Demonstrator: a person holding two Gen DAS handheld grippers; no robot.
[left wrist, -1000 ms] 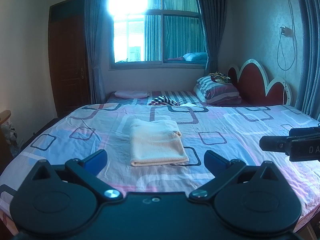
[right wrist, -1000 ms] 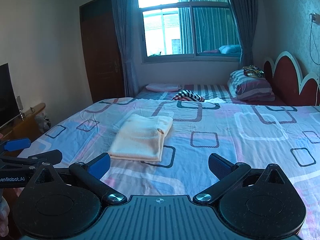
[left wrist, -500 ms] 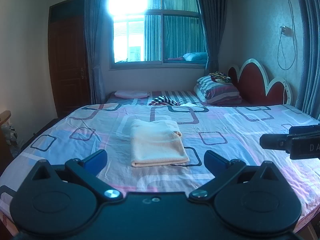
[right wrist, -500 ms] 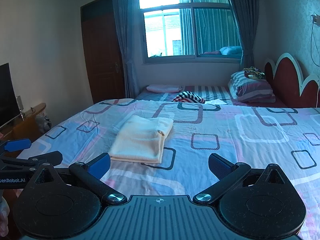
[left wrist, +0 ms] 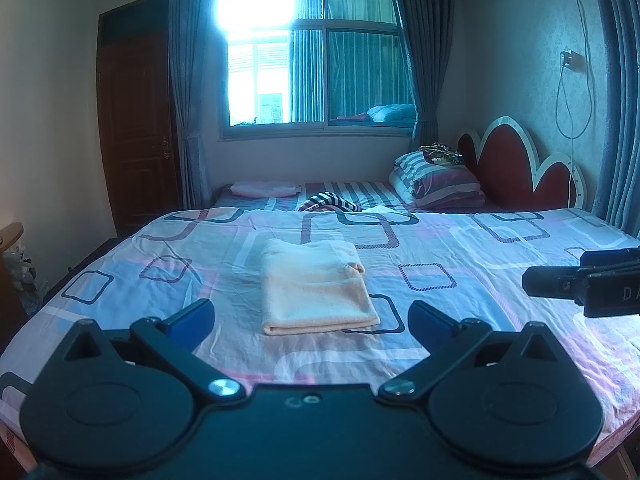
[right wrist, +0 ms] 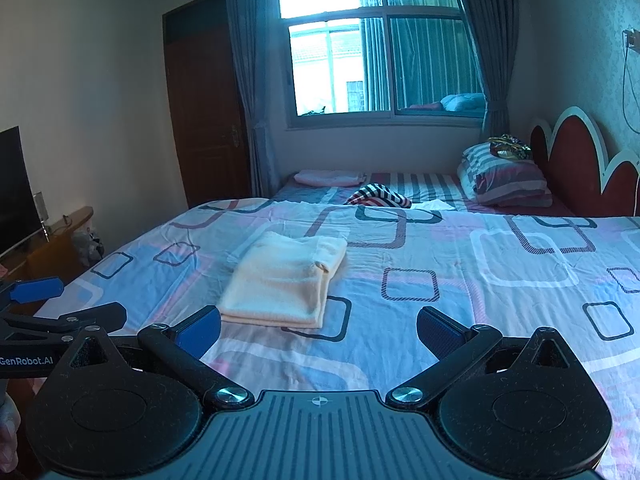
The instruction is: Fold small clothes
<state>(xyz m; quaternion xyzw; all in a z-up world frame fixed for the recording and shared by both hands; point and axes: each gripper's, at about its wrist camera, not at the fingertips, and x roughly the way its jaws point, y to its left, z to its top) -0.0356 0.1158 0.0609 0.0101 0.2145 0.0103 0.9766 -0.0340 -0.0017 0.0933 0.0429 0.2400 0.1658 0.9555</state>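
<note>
The folded cream garment lay flat on the patterned bedsheet; the left gripper and right gripper hung wide, empty, short of it.

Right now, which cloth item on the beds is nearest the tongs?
The folded cream garment on the patterned sheet, straight ahead. The striped cloth and pink cloth lie on the far bed.

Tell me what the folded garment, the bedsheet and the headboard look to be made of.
Garment: soft, fleecy or terry-like fabric, pale peach; matte, thick rounded fold edges.
Bedsheet: thin woven cloth, probably cotton; fine creases, printed squares, no sheen.
Headboard: red panels that look padded, perhaps leatherette, in a glossy white scalloped rim; too far off to be sure.
</note>
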